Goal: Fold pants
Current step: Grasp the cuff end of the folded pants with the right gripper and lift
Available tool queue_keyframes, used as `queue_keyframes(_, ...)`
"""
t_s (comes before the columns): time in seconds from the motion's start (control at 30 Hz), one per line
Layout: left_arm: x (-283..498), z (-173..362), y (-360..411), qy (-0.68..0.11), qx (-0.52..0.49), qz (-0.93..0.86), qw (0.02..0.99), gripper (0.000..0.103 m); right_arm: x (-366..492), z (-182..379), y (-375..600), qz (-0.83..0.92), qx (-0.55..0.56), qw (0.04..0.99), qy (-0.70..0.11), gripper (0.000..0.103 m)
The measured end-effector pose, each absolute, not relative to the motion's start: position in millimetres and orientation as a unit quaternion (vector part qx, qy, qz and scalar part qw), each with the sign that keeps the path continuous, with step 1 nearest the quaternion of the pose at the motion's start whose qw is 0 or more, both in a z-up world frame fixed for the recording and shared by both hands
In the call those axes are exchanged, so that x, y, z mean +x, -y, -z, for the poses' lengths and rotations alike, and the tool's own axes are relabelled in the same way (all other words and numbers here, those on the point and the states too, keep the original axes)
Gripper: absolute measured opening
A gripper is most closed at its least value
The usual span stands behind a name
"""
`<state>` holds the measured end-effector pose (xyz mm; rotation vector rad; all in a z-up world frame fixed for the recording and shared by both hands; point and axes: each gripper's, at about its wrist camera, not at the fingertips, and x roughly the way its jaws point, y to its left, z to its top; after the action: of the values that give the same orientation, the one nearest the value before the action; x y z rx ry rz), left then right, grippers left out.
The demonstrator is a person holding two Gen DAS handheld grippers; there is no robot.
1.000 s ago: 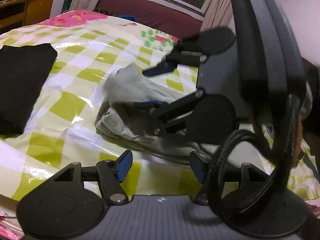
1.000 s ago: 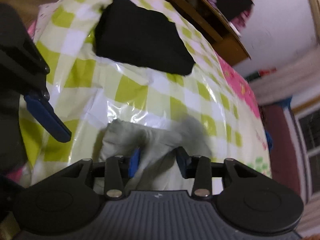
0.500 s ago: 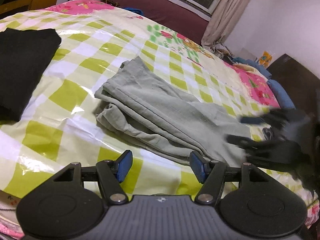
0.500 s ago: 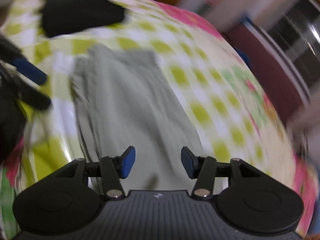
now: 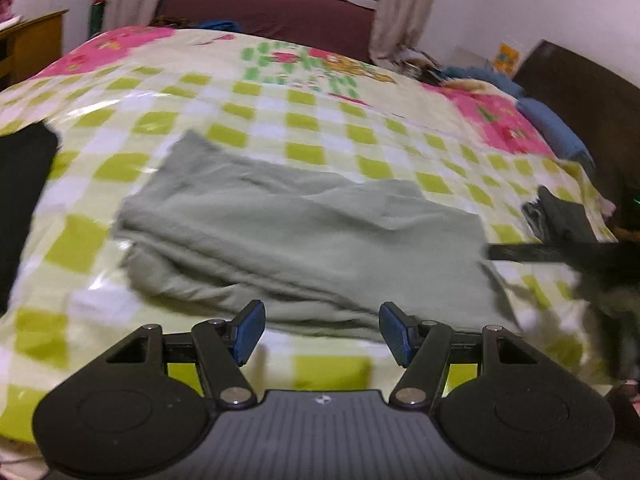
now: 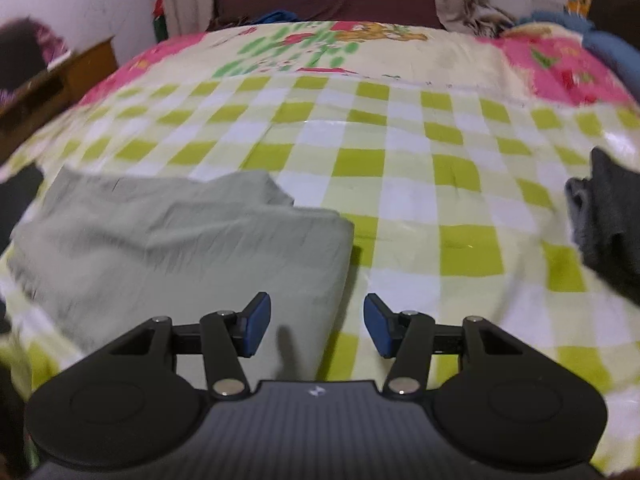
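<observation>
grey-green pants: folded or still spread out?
Folded. The grey-green pants lie doubled over in stacked layers on the checked bedcover, with a clean fold edge on the right.

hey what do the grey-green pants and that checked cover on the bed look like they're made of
Grey-green pants: a soft woven cloth, likely cotton, matte; it creases gently and shows no shine.
Checked cover: seems a plastic or plastic-coated sheet, glossy; bright glare patches and crinkly wrinkles sit on its green and white squares.

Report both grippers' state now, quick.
Left gripper: open, holding nothing, above the near edge of the grey-green pants.
Right gripper: open, jaws have just been opening, nothing gripped, over the pants' right end.
</observation>
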<state>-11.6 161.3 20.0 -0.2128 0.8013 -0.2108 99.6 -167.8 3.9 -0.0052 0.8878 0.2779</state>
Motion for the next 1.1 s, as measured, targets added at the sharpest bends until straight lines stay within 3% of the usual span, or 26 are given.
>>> queue_keyframes(0.1, 0, -25, -141, -0.38, -0.07, 0.11, 0.916, 0.075, 120, 16, 167, -0.15, 0.056, 0.881, -0.446, 0.052)
queue_keyframes(0.13, 5, -25, -135, -0.38, -0.058, 0.111, 0.917, 0.075, 125, 21, 168, -0.154, 0.073, 0.876, -0.452, 0.037)
queue_keyframes(0.17, 10, -25, -129, -0.38, -0.049, 0.111, 0.917, 0.075, 129, 27, 168, -0.162, 0.085, 0.868, -0.463, 0.005)
queue_keyframes(0.6, 52, -1, -60, -0.385, 0.024, 0.153, 0.91, 0.075, 116, 12, 282, -0.089, 0.108, 0.875, -0.464, 0.006)
queue_keyframes(0.9, 48, 23, -58, -0.436, 0.057, 0.142, 0.887, 0.078, 133, 24, 288, -0.111, 0.16, 0.856, -0.478, 0.032)
queue_keyframes(0.97, 43, 17, -61, -0.438, 0.056, 0.142, 0.886, 0.078, 136, 25, 290, -0.115, 0.17, 0.855, -0.477, 0.031)
queue_keyframes(1.0, 40, 13, -62, -0.432, 0.052, 0.143, 0.889, 0.078, 137, 25, 291, -0.119, 0.175, 0.854, -0.476, 0.027)
queue_keyframes(1.03, 38, 8, -62, -0.424, 0.047, 0.147, 0.892, 0.078, 138, 24, 291, -0.122, 0.179, 0.853, -0.475, 0.016)
queue_keyframes(1.1, 35, 0, -59, -0.403, 0.043, 0.158, 0.901, 0.078, 139, 23, 294, -0.122, 0.193, 0.853, -0.47, 0.012)
